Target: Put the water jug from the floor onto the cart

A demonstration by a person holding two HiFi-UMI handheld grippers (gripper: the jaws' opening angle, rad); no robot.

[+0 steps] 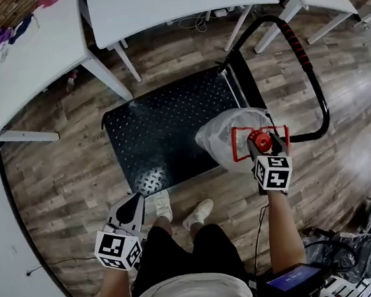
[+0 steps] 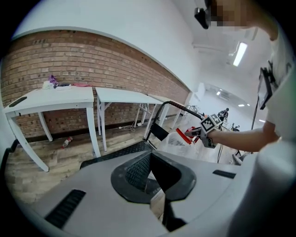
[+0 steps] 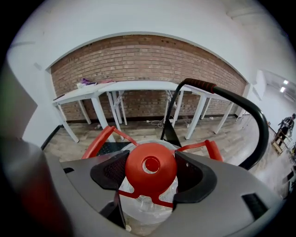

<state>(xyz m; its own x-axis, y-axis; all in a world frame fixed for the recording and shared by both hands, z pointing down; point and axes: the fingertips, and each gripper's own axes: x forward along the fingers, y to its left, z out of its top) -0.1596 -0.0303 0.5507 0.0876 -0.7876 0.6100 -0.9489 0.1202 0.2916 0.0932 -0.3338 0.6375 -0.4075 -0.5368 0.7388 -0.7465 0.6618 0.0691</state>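
While the right gripper (image 1: pixel 263 142) clamps its widely spread jaws around the red screw cap (image 3: pixel 150 167) of the clear plastic water jug with a red carrying handle (image 1: pixel 227 136), the jug sits over the right edge of the black studded-metal cart deck (image 1: pixel 163 127), close to the curved black push handle (image 1: pixel 309 64). Carrying looks like the step in hand (whether the base rests on anything is hidden). Next, the jug needs bringing fully over the deck, lowering upright, then releasing. The left gripper (image 1: pixel 131 212) has its jaws drawn together on nothing, above the wooden plank floor (image 1: pixel 62 172).
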